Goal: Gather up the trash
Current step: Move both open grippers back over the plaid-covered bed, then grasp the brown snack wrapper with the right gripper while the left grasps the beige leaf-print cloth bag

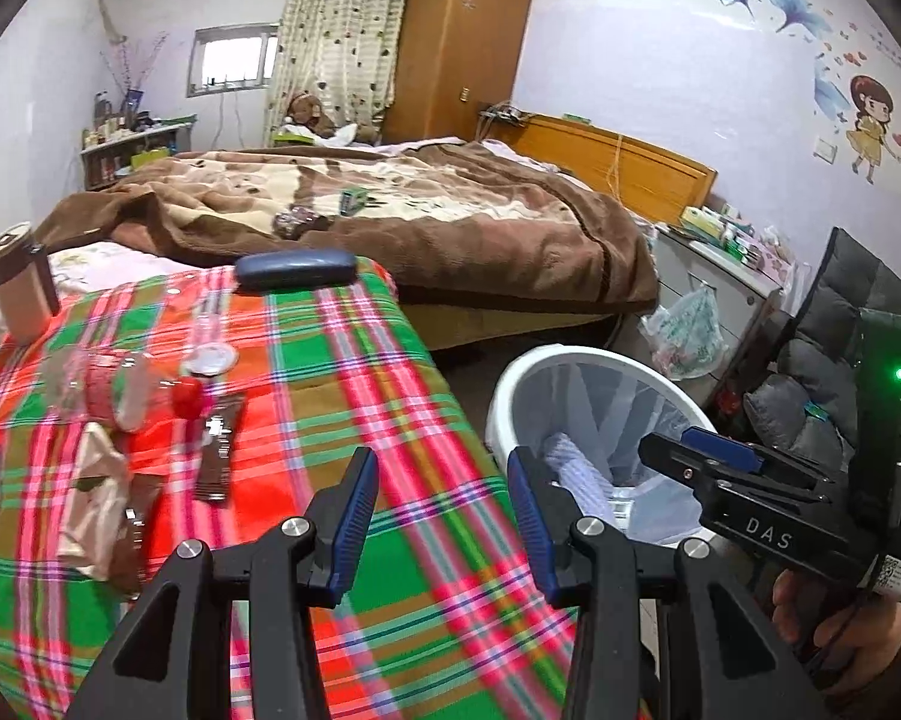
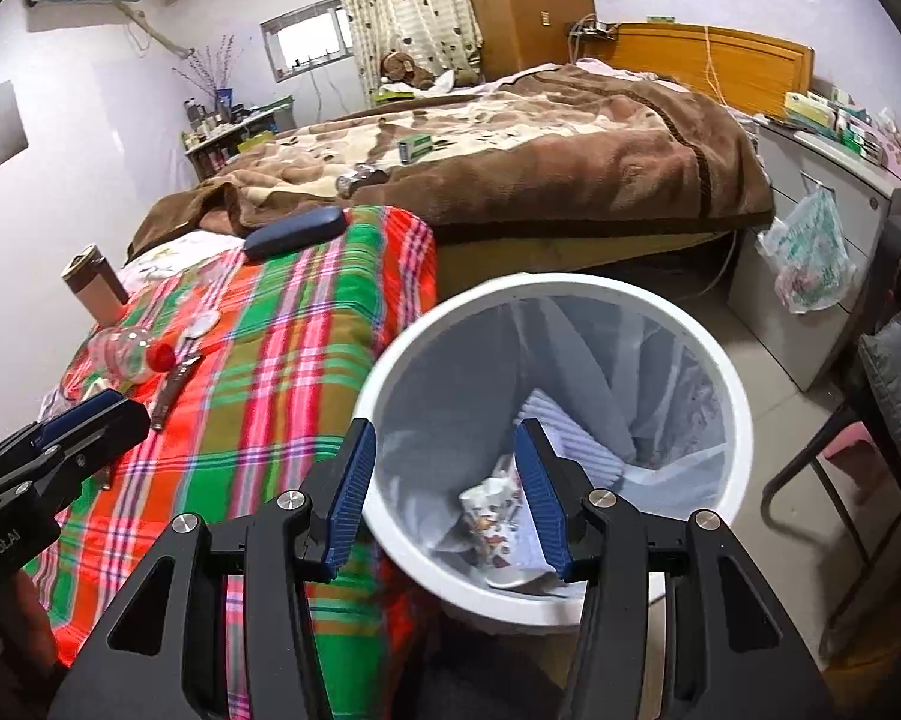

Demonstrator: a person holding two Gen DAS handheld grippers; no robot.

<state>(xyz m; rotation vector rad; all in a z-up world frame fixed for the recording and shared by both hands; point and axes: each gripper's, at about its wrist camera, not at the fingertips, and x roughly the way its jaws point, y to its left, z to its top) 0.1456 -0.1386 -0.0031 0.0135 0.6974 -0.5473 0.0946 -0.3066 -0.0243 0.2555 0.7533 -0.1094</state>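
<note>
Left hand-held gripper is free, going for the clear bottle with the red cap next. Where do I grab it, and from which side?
Grip the bottle across its clear body, just behind the red cap, coming down from above. It lies on its side on the plaid cloth, cap toward the bin, so the fingers can straddle the round body. Wrappers crowd its near side.

Woven plaid cloth (image 1: 342, 360), matt, slightly rough. Smooth white plastic bin (image 2: 732, 396), lined with thin translucent film. Clear glossy plastic bottle (image 2: 127, 353), red cap. Fuzzy brown fleece blanket (image 1: 450, 228). Varnished wood headboard (image 1: 618, 162). Matt black gripper arms, ribbed blue pads (image 1: 354, 516), 2 per gripper.
</note>
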